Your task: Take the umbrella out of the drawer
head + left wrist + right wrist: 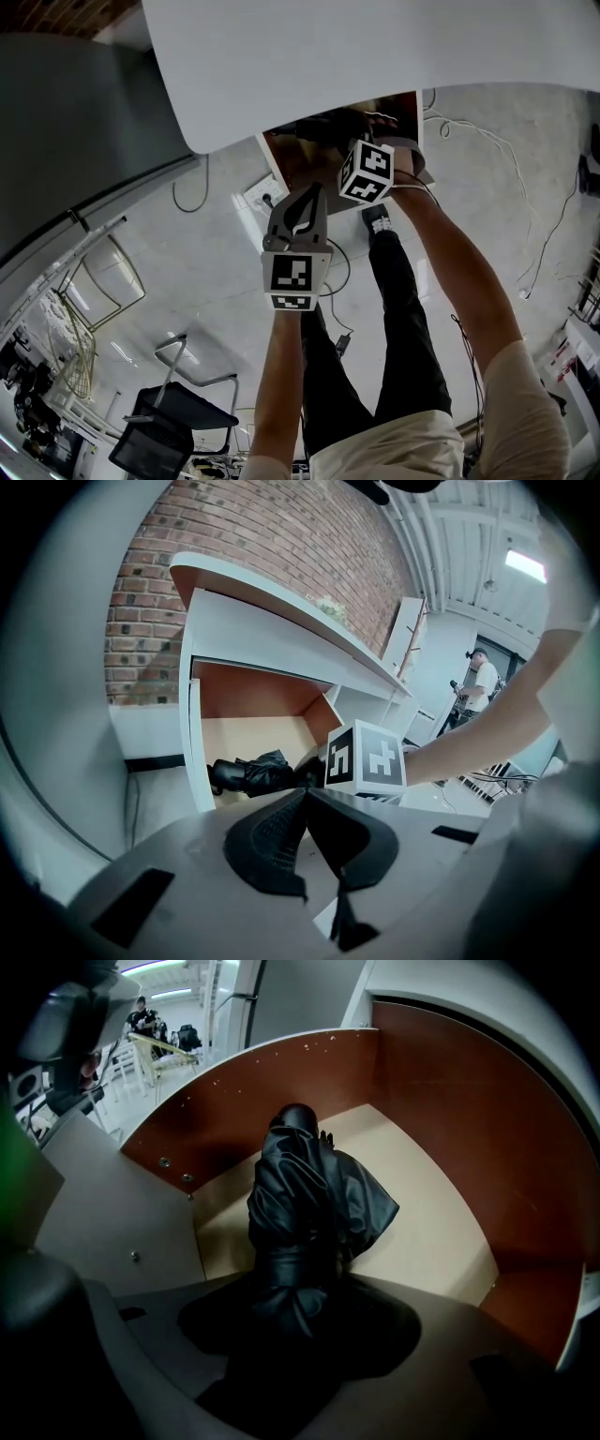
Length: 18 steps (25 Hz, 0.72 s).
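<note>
The black folded umbrella (305,1204) lies on the pale floor of the open drawer (441,1232), which has brown walls. My right gripper (292,1312) is shut on the umbrella's near end, and the fabric bunches between its dark pads. In the head view the right gripper (349,142) reaches into the drawer (281,155) under the white tabletop (356,56), where the umbrella (323,127) shows as a dark shape. My left gripper (307,194) hangs just outside the drawer, shut and holding nothing. The left gripper view shows the left gripper (306,796), the umbrella (251,772) and the right gripper's marker cube (366,759).
A power strip (262,195) and cables (192,197) lie on the floor by the drawer. A black chair (159,427) stands behind me at lower left. A brick wall (272,546) backs the desk. A person (483,682) stands far off.
</note>
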Motion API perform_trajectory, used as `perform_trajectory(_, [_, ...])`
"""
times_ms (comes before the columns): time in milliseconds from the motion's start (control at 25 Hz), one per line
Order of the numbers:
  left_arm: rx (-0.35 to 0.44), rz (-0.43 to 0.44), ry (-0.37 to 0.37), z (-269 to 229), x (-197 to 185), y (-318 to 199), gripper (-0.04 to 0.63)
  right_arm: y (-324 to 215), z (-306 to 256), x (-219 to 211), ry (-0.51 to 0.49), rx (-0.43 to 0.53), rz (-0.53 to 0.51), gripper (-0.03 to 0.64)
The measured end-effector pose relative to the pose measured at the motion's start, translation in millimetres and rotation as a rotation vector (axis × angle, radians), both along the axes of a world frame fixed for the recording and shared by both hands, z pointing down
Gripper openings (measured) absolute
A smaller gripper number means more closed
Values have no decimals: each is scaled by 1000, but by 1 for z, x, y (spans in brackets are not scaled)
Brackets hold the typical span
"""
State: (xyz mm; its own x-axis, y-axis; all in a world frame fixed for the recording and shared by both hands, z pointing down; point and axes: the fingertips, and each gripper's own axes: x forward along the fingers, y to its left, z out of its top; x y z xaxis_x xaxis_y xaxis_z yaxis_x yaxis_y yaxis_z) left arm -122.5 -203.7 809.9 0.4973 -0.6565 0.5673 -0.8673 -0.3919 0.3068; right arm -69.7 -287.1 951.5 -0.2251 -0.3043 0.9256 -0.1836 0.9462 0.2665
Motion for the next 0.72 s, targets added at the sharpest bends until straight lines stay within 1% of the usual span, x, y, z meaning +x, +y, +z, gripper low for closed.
perform_trajectory(200, [-1, 25, -12, -4, -4, 6, 11, 2, -4, 0, -25, -13, 2, 302])
perform_trajectory(400, [-4, 35, -17, -7, -6, 10, 11, 0, -18, -2, -80, -17, 52, 299])
perform_trajectory(560, [13, 72, -31, -24, 1, 13, 11, 1, -35, -2, -111, -18, 70, 299])
perform_trajectory(720, [21, 61, -35, -39, -1, 14, 11, 6, -53, -4, -147, -19, 79, 299])
